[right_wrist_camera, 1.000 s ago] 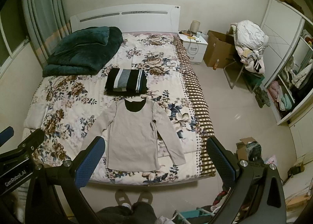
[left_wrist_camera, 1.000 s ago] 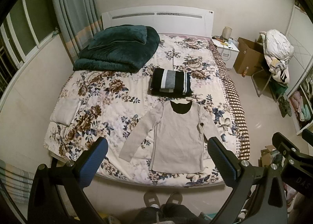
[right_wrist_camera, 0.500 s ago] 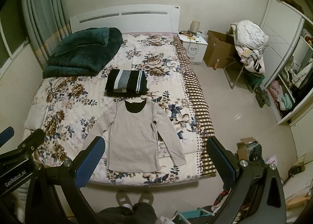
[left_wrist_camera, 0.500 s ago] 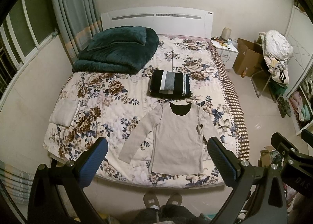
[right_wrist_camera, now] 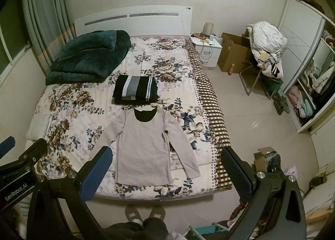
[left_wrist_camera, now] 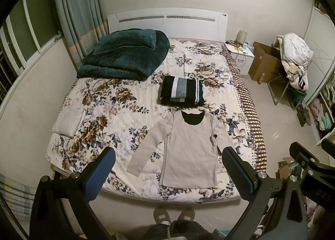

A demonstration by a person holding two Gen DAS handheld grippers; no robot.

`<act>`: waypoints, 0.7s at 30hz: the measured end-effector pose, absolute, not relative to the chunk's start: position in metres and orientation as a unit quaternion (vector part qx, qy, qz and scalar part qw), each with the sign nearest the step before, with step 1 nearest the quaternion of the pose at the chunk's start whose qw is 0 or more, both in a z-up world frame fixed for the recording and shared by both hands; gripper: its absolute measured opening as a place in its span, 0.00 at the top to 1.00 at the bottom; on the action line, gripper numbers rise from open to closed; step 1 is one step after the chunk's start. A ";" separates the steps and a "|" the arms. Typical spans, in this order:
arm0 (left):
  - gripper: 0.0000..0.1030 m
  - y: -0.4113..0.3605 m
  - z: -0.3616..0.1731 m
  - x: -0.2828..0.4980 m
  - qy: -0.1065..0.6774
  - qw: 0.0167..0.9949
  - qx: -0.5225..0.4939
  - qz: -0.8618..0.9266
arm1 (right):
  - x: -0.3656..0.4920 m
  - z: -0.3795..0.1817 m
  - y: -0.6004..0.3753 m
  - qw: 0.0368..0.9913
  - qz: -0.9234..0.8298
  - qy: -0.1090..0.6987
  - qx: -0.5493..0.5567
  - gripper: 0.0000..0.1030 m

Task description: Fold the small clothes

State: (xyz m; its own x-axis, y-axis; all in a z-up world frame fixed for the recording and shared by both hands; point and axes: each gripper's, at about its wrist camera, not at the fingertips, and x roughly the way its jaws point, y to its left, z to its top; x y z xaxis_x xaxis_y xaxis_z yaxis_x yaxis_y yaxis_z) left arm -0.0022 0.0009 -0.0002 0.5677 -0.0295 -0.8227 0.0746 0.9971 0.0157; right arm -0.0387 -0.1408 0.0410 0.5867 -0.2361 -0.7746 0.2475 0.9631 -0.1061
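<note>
2 grippers hang above the foot of the bed: the left gripper (left_wrist_camera: pixel 168 168) and the right gripper (right_wrist_camera: pixel 167 166) both have their blue-padded fingers spread wide, holding and touching nothing. Below them the beige long-sleeved shirt (left_wrist_camera: pixel 186 152) lies flat and face up on the floral bedspread (left_wrist_camera: pixel 117 101), both sleeves angled outward, a dark lining showing at its neckline. Just beyond the collar sits a folded black garment with grey and white stripes (left_wrist_camera: pixel 181 92). Farther back, a folded dark green blanket (left_wrist_camera: pixel 125 57) rests near the white headboard (left_wrist_camera: pixel 167 22). An open cardboard box (right_wrist_camera: pixel 234 55) stands beside the nightstand (right_wrist_camera: pixel 206 50); its contents cannot be seen.
</note>
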 end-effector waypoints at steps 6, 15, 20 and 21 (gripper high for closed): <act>0.00 -0.013 0.014 0.007 0.466 0.884 0.026 -0.033 | -0.037 0.039 -0.139 0.890 -0.137 0.435 0.008 0.00; 0.00 -0.028 -0.008 0.056 0.448 0.892 0.043 -0.033 | -0.003 0.008 -0.142 0.874 -0.163 0.453 0.066 0.00; 0.00 -0.030 -0.087 0.094 0.449 0.890 0.077 -0.010 | 0.019 -0.090 -0.212 0.836 -0.221 0.481 0.147 0.00; 0.00 -0.032 -0.105 0.103 0.457 0.886 0.080 -0.008 | 0.023 -0.113 -0.230 0.823 -0.235 0.491 0.163 0.00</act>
